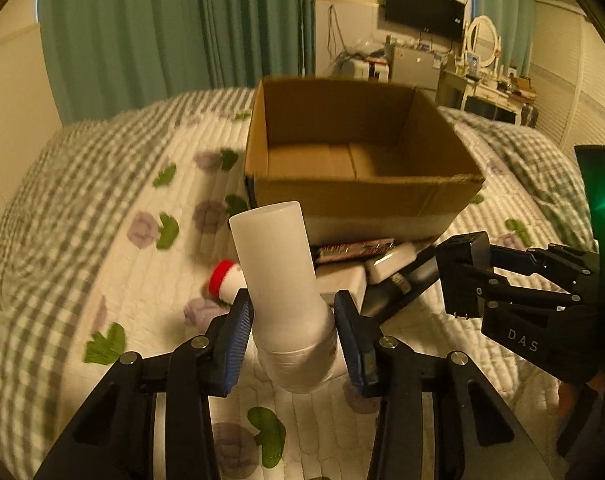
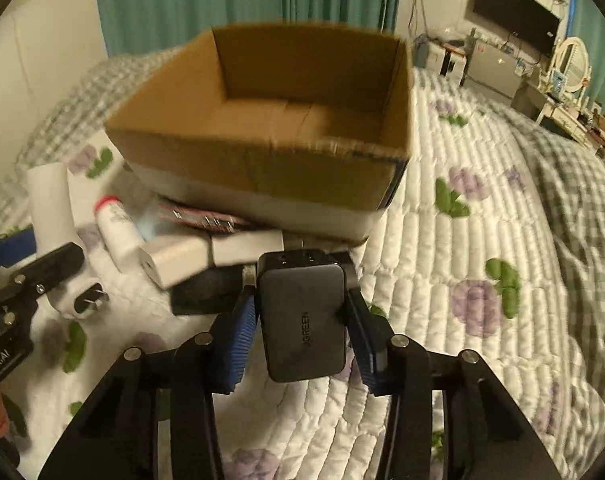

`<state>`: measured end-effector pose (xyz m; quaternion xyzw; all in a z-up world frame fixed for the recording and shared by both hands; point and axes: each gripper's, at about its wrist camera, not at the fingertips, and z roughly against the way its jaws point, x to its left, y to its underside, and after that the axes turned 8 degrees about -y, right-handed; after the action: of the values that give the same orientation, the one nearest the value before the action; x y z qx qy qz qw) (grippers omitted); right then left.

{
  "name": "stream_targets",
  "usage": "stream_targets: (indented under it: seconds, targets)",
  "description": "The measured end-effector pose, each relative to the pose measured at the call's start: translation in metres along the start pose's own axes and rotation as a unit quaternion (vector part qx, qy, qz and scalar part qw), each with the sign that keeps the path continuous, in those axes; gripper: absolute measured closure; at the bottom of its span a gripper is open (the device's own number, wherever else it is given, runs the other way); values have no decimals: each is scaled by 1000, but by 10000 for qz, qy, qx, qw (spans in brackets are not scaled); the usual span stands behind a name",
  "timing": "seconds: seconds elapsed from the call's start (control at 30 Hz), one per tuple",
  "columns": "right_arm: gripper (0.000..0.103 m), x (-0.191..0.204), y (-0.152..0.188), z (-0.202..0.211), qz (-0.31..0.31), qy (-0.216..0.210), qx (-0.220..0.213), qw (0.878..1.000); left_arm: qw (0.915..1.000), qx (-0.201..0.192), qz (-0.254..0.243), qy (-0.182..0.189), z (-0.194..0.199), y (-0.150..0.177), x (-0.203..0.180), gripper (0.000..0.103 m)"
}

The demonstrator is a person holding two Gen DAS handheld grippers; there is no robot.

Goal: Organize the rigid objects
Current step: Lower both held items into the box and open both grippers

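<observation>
My left gripper (image 1: 293,314) is shut on a white plastic bottle (image 1: 280,272), held tilted above the quilt in front of the open cardboard box (image 1: 358,196). My right gripper (image 2: 302,312) is shut on a dark grey UGREEN charger (image 2: 302,320), held just before the same box (image 2: 262,172). The box looks empty inside. The right gripper also shows in the left wrist view (image 1: 462,280), and the bottle shows at the left of the right wrist view (image 2: 52,204).
Against the box's near side lie a red-capped white bottle (image 2: 116,228), white adapters (image 2: 190,258), a white plug (image 2: 84,300), a flat red-and-black packet (image 2: 206,220) and a black item (image 2: 206,292). All rest on a quilted floral bedspread (image 2: 462,280). Curtains and a dresser stand behind.
</observation>
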<state>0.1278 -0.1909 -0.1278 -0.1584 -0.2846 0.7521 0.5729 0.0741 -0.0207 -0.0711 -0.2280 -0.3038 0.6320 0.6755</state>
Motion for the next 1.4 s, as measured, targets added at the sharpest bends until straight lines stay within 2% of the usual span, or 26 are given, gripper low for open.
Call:
stream_targets:
  seconds: [0.2,0.37,0.6,0.77,0.93,1.03,1.1,1.27,1.4]
  targets:
    - [60,15,-22,55,30,-51,-494,9988,9991,-395,-115,32,31,-22,-3,61]
    - [60,23,-52,99,185,-116,-792,9966,9968,-761,-157,183,53,-58,-4,61]
    - [60,19,-108,123,358,-6,-1047,9939,9926,-1164,-355,21,53,-117,-11,61]
    - [60,2,-148,110,267,-17,-1053,9941,9937,-1066,-350,20,17,-152,-17,61]
    - [60,-14,-168,73,212,0,-886,9958,9977,-560,-331,209,-44,-169,-23,61]
    - [60,-26,-171,45,110,-60,-742,9972,9988,-228,-366,250,-82,-165,-28,61]
    - [60,-32,-170,24,92,-74,-624,9980,9988,-137,-411,231,-92,-155,-34,61]
    - [60,-50,-160,-11,-13,-197,-516,9985,9986,-99,-458,264,-107,-142,-40,61]
    - [60,-51,-156,-20,29,-244,-484,9985,9989,-139,-402,200,-109,-144,-41,58]
